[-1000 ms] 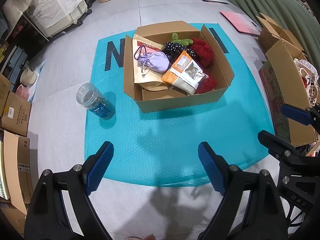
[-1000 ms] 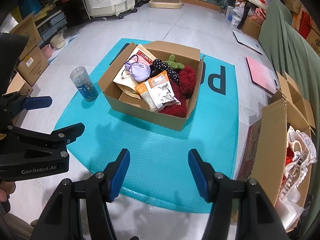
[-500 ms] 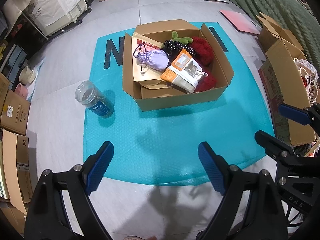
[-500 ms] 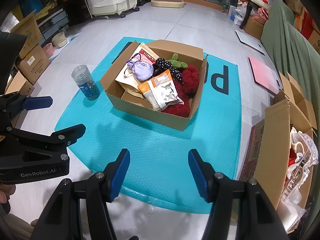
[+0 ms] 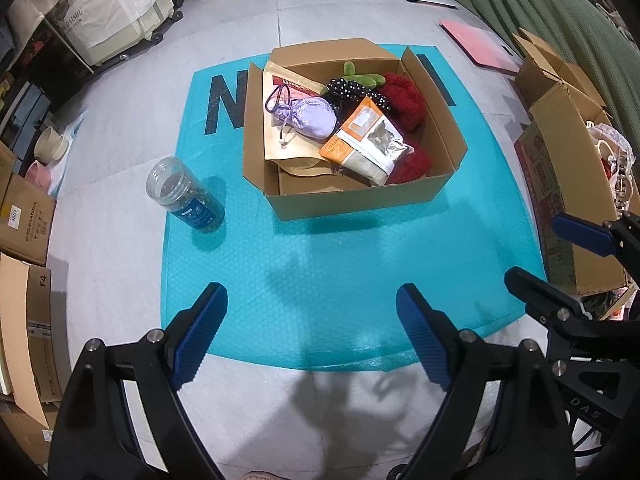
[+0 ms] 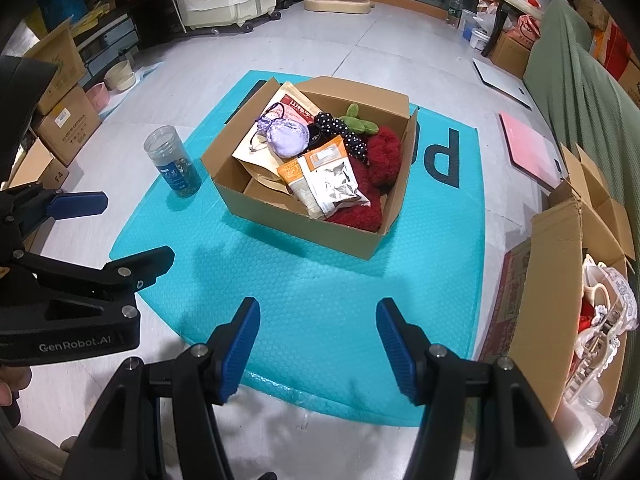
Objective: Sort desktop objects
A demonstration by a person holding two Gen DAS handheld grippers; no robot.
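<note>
Both claws, left gripper (image 5: 312,332) and right gripper (image 6: 318,344), gape wide and hold nothing above the teal mat's (image 5: 320,264) bare near edge; the filled cardboard box (image 5: 360,200) sits mid-mat, the jar (image 5: 184,196) upright beside its left wall

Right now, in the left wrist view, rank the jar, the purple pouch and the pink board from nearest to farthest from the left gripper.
1. Jar, left, standing on the mat's edge.
2. Purple pouch, ahead, inside the cardboard box.
3. Pink board, far right on the floor.

Left gripper open.

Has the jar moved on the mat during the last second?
No. The jar stands at the same left edge of the mat, equally far from the box; only the cameras shifted slightly.
</note>
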